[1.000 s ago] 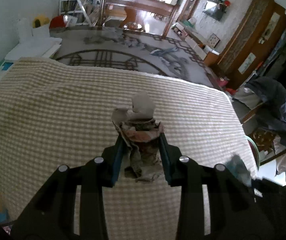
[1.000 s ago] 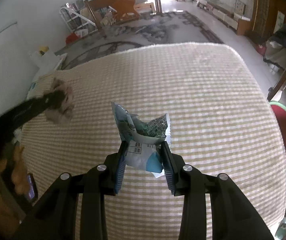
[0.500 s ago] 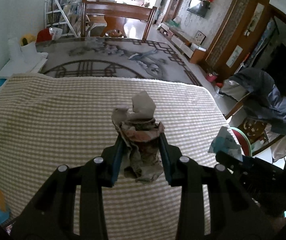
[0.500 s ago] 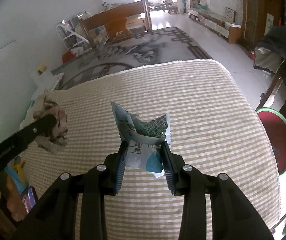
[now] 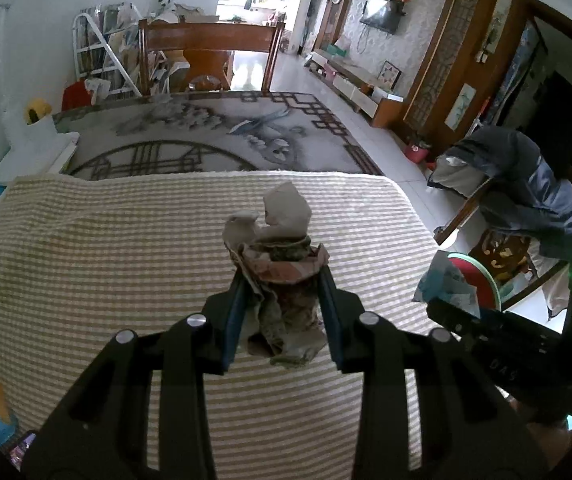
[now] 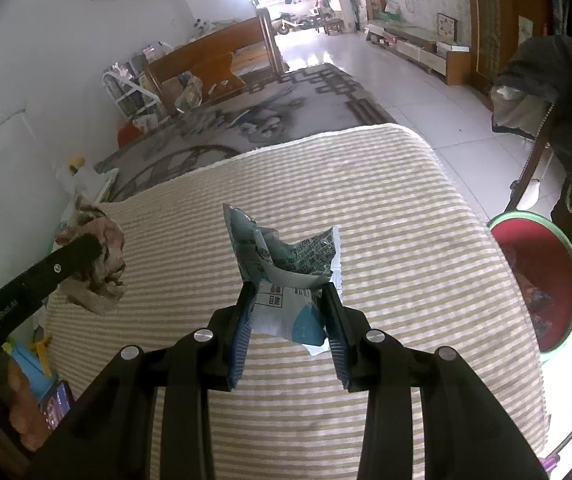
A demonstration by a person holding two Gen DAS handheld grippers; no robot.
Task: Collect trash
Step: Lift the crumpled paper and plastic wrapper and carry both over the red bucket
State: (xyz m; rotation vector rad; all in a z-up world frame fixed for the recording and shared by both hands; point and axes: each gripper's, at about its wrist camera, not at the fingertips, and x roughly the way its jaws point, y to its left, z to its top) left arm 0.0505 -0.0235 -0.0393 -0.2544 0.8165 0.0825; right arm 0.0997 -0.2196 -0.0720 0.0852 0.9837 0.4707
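My left gripper (image 5: 281, 280) is shut on a crumpled wad of greyish-pink paper (image 5: 281, 256), held above the checked bedspread (image 5: 105, 264). In the right wrist view the same wad (image 6: 93, 264) hangs at the far left in the left gripper (image 6: 85, 252). My right gripper (image 6: 288, 292) is shut on a crumpled blue-and-white wrapper (image 6: 286, 256), also above the bed. The wrapper (image 5: 446, 284) and right gripper (image 5: 458, 312) appear at the right of the left wrist view. A red bin with a green rim (image 6: 566, 256) stands on the floor just past the bed's right edge.
A chair draped with a dark jacket (image 5: 526, 184) stands right of the bed, behind the bin (image 5: 486, 284). Beyond the bed's far edge lie a patterned rug (image 5: 213, 132) and a wooden bench (image 5: 209, 56). A hand (image 6: 17, 412) shows at lower left.
Both grippers moved toward the bed's right side while keeping their trash. The right gripper came into the left wrist view, and the red bin looms larger in the right wrist view.
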